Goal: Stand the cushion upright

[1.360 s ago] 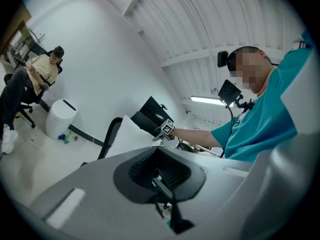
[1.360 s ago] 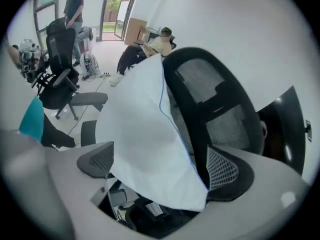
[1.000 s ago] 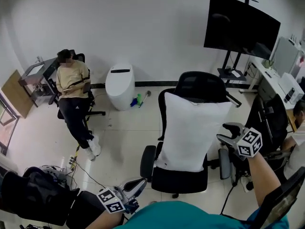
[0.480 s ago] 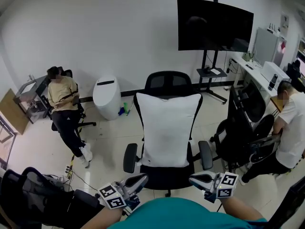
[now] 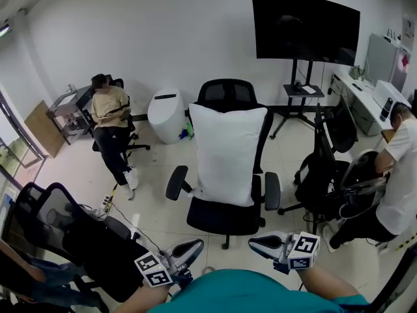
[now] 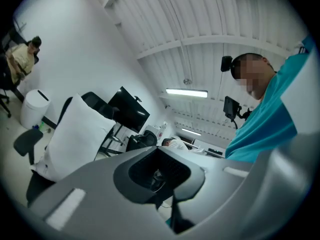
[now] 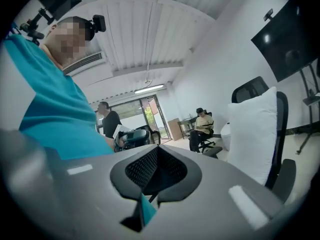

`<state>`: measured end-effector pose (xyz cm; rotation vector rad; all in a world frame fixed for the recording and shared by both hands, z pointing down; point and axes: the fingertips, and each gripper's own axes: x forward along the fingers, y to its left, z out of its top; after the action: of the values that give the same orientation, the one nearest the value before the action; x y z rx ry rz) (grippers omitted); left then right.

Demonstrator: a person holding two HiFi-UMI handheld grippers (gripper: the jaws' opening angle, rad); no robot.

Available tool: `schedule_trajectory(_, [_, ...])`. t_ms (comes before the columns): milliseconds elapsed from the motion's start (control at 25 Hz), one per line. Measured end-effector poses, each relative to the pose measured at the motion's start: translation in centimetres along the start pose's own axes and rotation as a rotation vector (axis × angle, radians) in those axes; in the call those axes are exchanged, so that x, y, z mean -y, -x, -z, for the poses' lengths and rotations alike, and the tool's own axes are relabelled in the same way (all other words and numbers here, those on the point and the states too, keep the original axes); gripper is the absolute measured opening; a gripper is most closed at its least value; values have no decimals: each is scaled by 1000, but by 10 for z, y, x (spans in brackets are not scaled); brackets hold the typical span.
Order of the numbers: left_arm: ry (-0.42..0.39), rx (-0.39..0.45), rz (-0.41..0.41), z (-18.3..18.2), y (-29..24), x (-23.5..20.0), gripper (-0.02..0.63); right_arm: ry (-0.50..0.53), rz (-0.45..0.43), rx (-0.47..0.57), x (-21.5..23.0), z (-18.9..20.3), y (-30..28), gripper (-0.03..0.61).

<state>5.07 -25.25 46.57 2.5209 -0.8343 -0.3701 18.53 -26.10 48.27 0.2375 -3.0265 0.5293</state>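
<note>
Head view shows both claws low at the near edge, just ahead of the wearer's teal shirt (image 5: 260, 295). The left claw (image 5: 194, 246) and the right claw (image 5: 254, 242) each have their jaws pressed together with nothing between them, and both are well apart from the cushion. Beyond them the white cushion (image 5: 227, 152) stands upright on the seat of a black office chair (image 5: 225, 217), leaning against its backrest. Farther off, a seated person (image 5: 111, 113) is at the left beside a white bin (image 5: 163, 113), and a dark screen (image 5: 305, 26) on a stand is by the back wall.
</note>
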Motion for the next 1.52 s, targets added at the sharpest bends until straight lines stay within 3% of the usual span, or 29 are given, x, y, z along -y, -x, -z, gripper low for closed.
schedule_trajectory(120, [-31, 19, -76, -3, 24, 15, 12, 40, -41, 5, -14, 3, -3, 2])
schedule_trajectory(280, [-15, 41, -138, 4, 54, 30, 12, 14, -62, 23, -32, 8, -9, 3])
schedule_trajectory(480, [-14, 51, -166, 6, 95, 40, 12, -16, -73, 48, -65, 10, -23, 2])
schedule_trajectory(840, [-40, -3, -62, 15, 199, 55, 12, 0, 79, 26, -151, 50, -78, 2])
schedule_trajectory(1080, [-6, -34, 24, 32, 238, 69, 12, -8, 157, 2, -210, 72, -88, 2])
schedule_trajectory(1280, [-26, -48, 70, 48, 231, 114, 12, 41, 190, 38, -240, 64, -49, 2])
schedule_trajectory(1520, [-37, -34, 57, 79, 196, 178, 12, 47, 182, 65, -268, 77, 33, 2])
